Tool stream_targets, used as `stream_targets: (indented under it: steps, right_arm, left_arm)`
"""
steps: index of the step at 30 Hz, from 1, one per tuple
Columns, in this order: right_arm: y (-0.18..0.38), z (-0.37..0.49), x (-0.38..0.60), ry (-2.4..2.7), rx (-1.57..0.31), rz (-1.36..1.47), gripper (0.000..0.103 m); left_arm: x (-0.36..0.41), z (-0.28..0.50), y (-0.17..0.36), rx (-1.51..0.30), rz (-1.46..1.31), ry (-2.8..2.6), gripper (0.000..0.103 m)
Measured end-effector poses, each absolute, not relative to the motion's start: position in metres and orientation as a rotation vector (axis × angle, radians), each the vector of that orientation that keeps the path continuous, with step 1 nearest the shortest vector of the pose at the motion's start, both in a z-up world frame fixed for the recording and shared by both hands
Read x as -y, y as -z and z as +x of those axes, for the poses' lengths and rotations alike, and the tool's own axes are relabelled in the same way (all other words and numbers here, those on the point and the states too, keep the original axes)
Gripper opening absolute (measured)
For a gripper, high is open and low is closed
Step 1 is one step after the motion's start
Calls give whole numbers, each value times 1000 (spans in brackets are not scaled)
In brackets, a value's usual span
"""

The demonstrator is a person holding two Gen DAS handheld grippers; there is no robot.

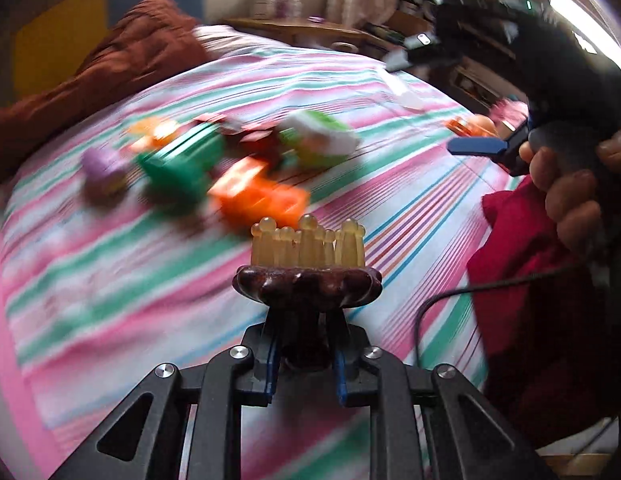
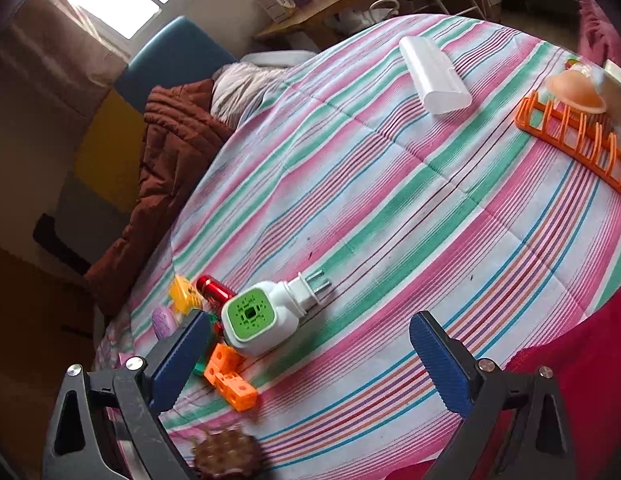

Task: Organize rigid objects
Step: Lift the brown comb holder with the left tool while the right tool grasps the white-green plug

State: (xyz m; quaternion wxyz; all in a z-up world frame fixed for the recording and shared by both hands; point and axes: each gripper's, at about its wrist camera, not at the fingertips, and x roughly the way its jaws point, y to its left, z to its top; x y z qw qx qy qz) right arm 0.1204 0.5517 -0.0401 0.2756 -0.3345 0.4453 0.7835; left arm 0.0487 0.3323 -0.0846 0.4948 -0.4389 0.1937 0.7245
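My left gripper (image 1: 306, 360) is shut on the stem of a dark brown massage brush (image 1: 308, 280), whose pale rubber bristles point away from the camera. The same brush shows blurred at the bottom of the right wrist view (image 2: 226, 456). Beyond it on the striped bedcover (image 2: 390, 200) lies a cluster: orange cube blocks (image 2: 230, 380), a white plug-in device with a green face (image 2: 258, 320), a red can (image 2: 214, 290), a yellow piece (image 2: 184, 294) and a purple piece (image 2: 164, 320). My right gripper (image 2: 308, 328) hangs open over the cover, nothing between its fingers.
A white case (image 2: 432, 76), an orange rack (image 2: 578, 140) and a peach cup (image 2: 576, 88) lie at the far side. A brown quilt (image 2: 166, 160) bunches along the left edge. Red cloth (image 2: 590, 360) covers the near right. A wooden shelf (image 2: 330, 0) stands behind the bed.
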Motion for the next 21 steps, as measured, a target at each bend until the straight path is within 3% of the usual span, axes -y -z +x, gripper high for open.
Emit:
stream_targets:
  steps: [5, 12, 18, 21]
  right_arm:
    - [50, 102, -538, -2125, -1138, -1053, 101]
    - [60, 95, -538, -2089, -1319, -1075, 99]
    - [55, 57, -545, -2055, -1225, -1097, 97]
    - [50, 29, -547, -2077, -1009, -1150, 94]
  left_arm:
    - [-292, 41, 85, -393, -1071, -1823, 20]
    - [-284, 41, 85, -372, -1064, -1844, 20]
    - [-287, 42, 87, -351, -1060, -1852, 20]
    - [-285, 41, 88, -337, -1060, -1850, 20]
